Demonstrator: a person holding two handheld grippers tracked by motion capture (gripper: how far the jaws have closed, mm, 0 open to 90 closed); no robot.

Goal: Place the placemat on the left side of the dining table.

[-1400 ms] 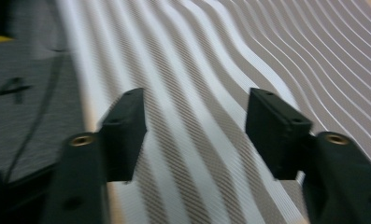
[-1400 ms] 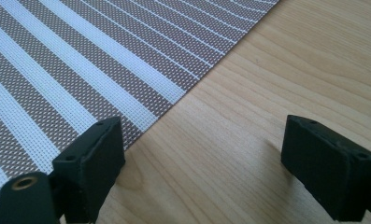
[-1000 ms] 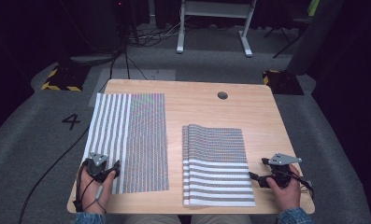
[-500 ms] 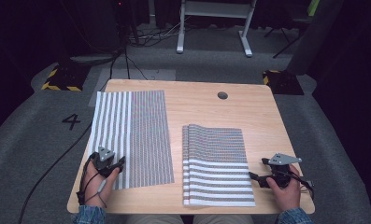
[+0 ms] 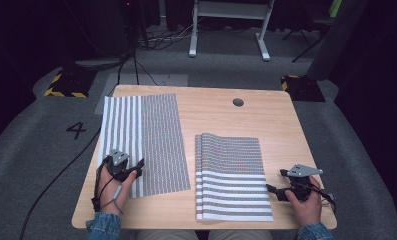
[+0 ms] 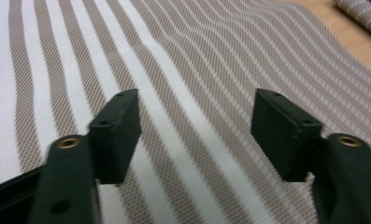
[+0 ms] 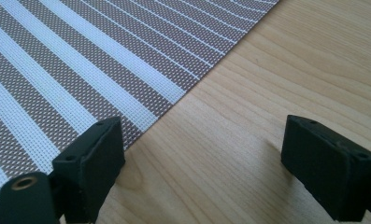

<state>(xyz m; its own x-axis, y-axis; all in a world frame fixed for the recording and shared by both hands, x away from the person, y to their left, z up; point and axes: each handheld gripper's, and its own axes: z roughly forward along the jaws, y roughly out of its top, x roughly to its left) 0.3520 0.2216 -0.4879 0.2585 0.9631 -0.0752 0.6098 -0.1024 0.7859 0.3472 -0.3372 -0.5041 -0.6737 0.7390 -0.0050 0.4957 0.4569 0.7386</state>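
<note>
Dark grey floor surrounds the wooden table [image 5: 206,107]; 2 striped mats lie on it, 1 flat mat [image 5: 141,140] at the left and 1 folded stack [image 5: 232,175] at the right. Left gripper [image 5: 136,167] rests over the flat mat's near part, jaws wide apart, holding nothing; right gripper [image 5: 273,190] sits just beside the stack's right edge, jaws equally spread and empty over bare wood. Judged step: lining up to grasp; next each gripper probably needs to drop onto a mat edge and close there.
</note>
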